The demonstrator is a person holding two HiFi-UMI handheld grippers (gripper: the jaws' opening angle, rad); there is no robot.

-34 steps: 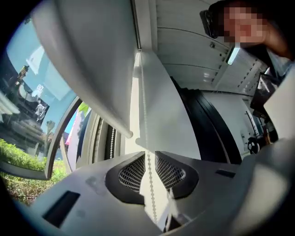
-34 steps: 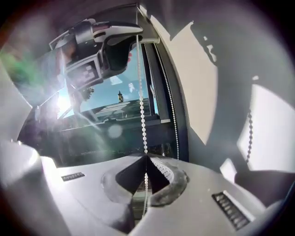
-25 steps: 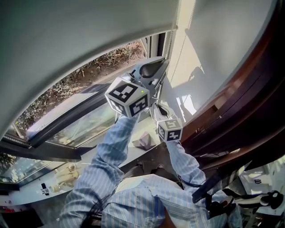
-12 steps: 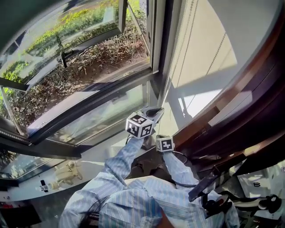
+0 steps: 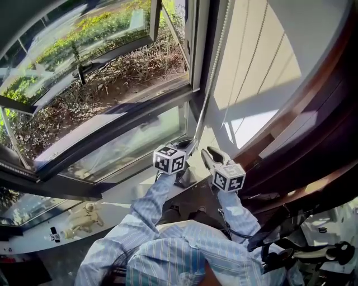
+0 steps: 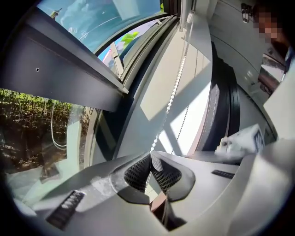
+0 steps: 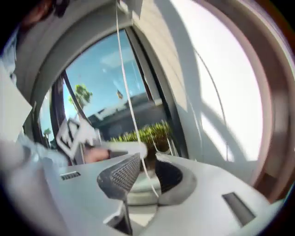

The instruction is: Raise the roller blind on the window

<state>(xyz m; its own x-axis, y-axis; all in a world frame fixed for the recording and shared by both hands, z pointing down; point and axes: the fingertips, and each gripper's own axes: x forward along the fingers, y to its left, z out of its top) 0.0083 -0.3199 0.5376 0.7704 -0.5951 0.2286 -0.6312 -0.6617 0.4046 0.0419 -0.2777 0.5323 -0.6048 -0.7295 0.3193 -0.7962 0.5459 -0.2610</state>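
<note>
Nearest, my blue-striped shirt sleeves (image 5: pixel 145 206) reach toward the dark window-frame upright (image 5: pixel 197 56), with both tongs low beside its foot.

My left tongs (image 5: pixel 189 146) are clamped tight on the white beaded pull chain (image 6: pixel 174 92), just right of the upright. The mesh pads meet with the beads pinched between them. Low is where a downward pull would end, so I judge the clamp is there to stop the chain slipping back.

My right tongs (image 5: pixel 208 153) sit just beside the left, on the side away from the upright. Their jaws have just been opening and are now about half wide. A chain strand (image 7: pixel 123 83) runs between the pads without being pressed. Loose like that, they're free to slide up for a higher grip, I'd guess.

The chain's long axis runs up and down along the upright, taut from the left tongs to the frame top. A second strand hangs parallel on the cream wall (image 5: pixel 263 72) side.

The grey roller blind (image 5: pixel 22 14) is hardly in view. There's only a dark strip at top left of the head view, well above and left of the upright, which I take for its hem, though I'm not sure. Its long axis would lie level across the window top. Most of the glass is uncovered.

Beyond the upright are the open sash (image 5: pixel 112 132), then dry brush and green plants outside.
</note>
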